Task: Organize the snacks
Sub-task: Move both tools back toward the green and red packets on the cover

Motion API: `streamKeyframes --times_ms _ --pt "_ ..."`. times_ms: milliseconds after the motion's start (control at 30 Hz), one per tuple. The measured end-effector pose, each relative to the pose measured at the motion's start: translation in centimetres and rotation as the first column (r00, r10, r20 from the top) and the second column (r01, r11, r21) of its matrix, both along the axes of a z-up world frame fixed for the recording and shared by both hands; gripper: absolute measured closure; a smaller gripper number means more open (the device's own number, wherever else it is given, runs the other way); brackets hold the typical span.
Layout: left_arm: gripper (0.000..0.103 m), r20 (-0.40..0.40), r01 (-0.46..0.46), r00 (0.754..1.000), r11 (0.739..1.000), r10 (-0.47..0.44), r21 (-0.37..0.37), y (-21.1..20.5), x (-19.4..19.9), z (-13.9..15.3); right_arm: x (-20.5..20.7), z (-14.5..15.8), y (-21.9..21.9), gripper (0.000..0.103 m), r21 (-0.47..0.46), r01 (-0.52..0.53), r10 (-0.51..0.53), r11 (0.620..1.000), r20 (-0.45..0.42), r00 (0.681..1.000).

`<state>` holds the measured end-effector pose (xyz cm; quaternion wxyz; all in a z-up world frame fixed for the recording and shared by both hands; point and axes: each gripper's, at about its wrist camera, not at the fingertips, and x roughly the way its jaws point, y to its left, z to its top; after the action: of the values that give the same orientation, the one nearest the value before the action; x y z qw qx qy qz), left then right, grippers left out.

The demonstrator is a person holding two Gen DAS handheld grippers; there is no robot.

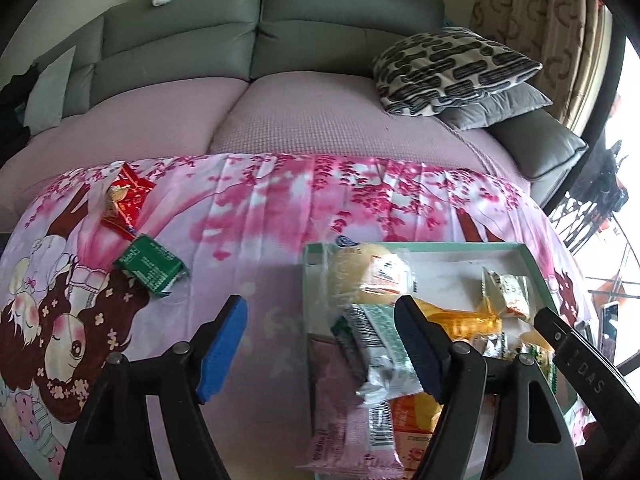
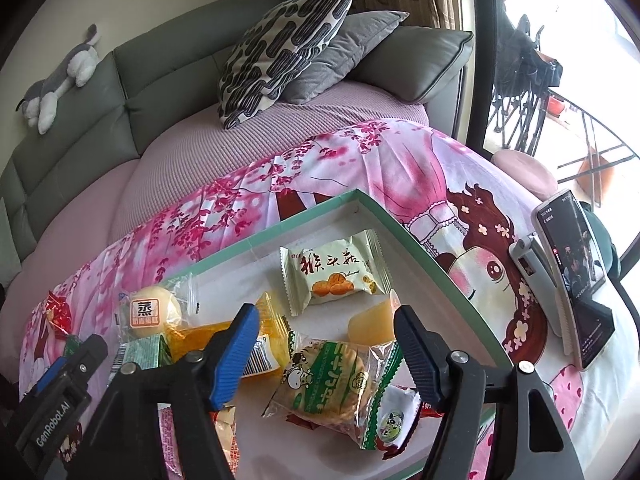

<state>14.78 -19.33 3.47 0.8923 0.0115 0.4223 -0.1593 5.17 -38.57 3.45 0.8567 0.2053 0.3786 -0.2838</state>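
Green-rimmed and shallow, the box [image 2: 384, 216] on the pink cloth already holds most snacks. Both claws, the left gripper [image 1: 320, 344] and right gripper [image 2: 326, 344], hang spread and empty. Far left, a green packet [image 1: 150, 266] and red packet [image 1: 126, 200] lie outside; reaching over might snag the cloth and drag the box.

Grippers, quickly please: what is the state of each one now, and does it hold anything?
Left gripper: open, holding nothing.
Right gripper: open above the snacks in the tray, holding nothing.
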Motion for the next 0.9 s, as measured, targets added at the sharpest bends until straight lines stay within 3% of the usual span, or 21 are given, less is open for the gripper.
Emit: streamKeyframes --times_ms 67,167,200,400,900 --pt "0.007 0.008 -0.027 1.0 1.0 0.027 0.009 0.4 0.3 -0.1 0.1 0.0 0.2 0.027 -0.013 -0.006 0.005 1.0 -0.006 1.0" --pt "0.002 0.056 -0.049 0.997 0.998 0.047 0.048 0.7 0.3 -0.1 0.3 -0.1 0.4 0.003 -0.032 -0.012 0.011 0.999 -0.015 1.0" --pt "0.001 0.066 -0.06 0.996 0.996 0.056 0.062 0.8 0.3 -0.2 0.3 -0.1 0.4 0.0 -0.035 -0.013 0.013 0.999 -0.014 1.0" --pt "0.001 0.052 -0.124 0.991 0.991 0.121 0.046 2.2 1.2 -0.6 0.6 -0.1 0.8 0.0 -0.054 -0.026 0.026 0.998 -0.016 1.0" --pt "0.001 0.039 -0.164 0.986 0.985 0.162 0.051 4.3 2.0 -0.4 1.4 0.6 2.6 0.0 -0.078 -0.075 0.074 0.994 -0.019 0.997"
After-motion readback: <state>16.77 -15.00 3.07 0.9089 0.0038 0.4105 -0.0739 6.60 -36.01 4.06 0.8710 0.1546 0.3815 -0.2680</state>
